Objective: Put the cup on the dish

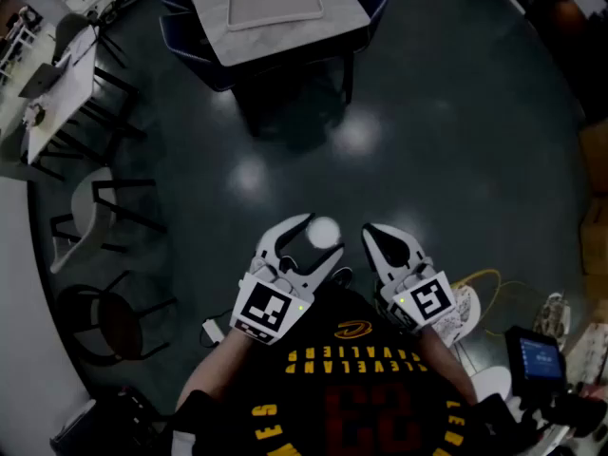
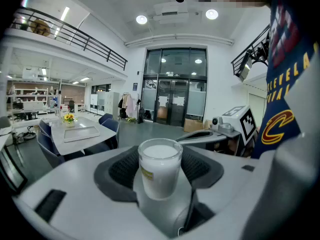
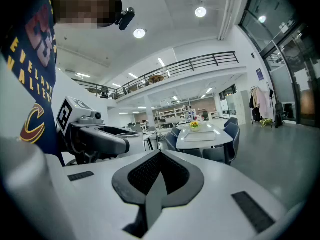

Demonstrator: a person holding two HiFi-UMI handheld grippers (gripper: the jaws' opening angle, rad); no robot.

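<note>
The left gripper [image 1: 318, 237] has its jaws wide apart and closed on the cup [image 2: 160, 168], one jaw on each side of it. The cup is a clear glass one with white content and a small yellowish label. It stands upright between the jaws, in the air above the dark floor [image 1: 427, 141] and just in front of the person's jersey [image 1: 351, 388].

The right gripper [image 1: 375, 236] is just beside the left one, apart from the cup. Its jaws are fully together and hold nothing.

Well apart from both grippers stands a grey bench [image 1: 332, 22]. It carries a flat rectangular tray [image 1: 275, 6] and a pot of yellow flowers [image 2: 69, 118]. Blue chairs [image 1: 190, 31] are pushed around the bench. A stretch of floor with bright light reflections lies between the grippers and the bench.

At the left side a white chair [image 1: 95, 207] and a dark round stool [image 1: 114, 321] stand near a white table [image 1: 57, 93]. At the right side a yellow cable [image 1: 494, 293] lies on the floor near a device with a blue screen [image 1: 537, 354]
</note>
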